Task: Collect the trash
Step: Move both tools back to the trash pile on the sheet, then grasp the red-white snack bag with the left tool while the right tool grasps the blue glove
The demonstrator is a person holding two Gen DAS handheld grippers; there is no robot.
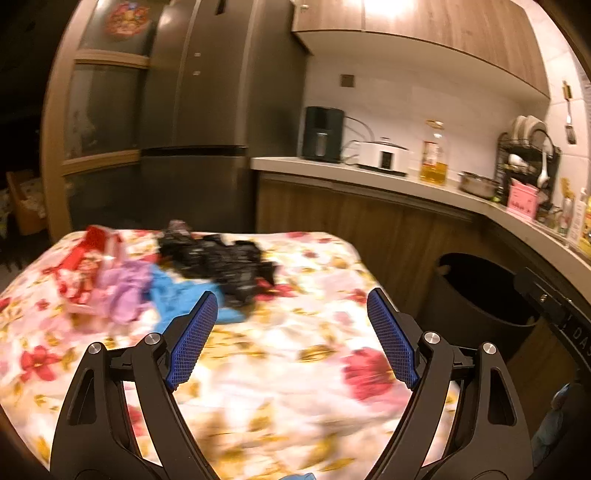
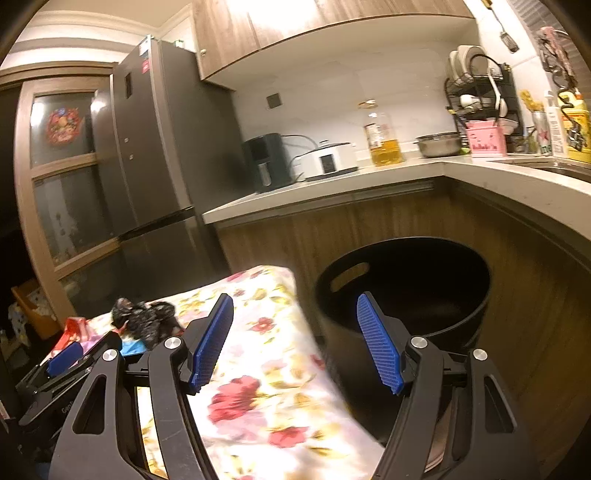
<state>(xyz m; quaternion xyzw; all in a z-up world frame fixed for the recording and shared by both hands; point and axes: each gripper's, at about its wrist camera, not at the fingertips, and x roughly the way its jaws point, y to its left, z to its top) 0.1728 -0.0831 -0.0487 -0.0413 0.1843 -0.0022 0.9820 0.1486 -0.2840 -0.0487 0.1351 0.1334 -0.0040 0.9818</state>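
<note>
Both the left gripper [image 1: 291, 302] and right gripper [image 2: 295, 306] point slightly downward, gaping (nothing held).

I am working in a home kitchen: a tall steel fridge [image 2: 155, 147] stands beside an L-shaped counter [image 2: 369, 177] under wooden wall cupboards [image 2: 295, 18]. On the counter I see a rice cooker [image 2: 328, 157], a bottle of cooking oil [image 2: 384, 136], a steel bowl [image 2: 439, 144] and a loaded dish rack [image 2: 480, 92].
</note>
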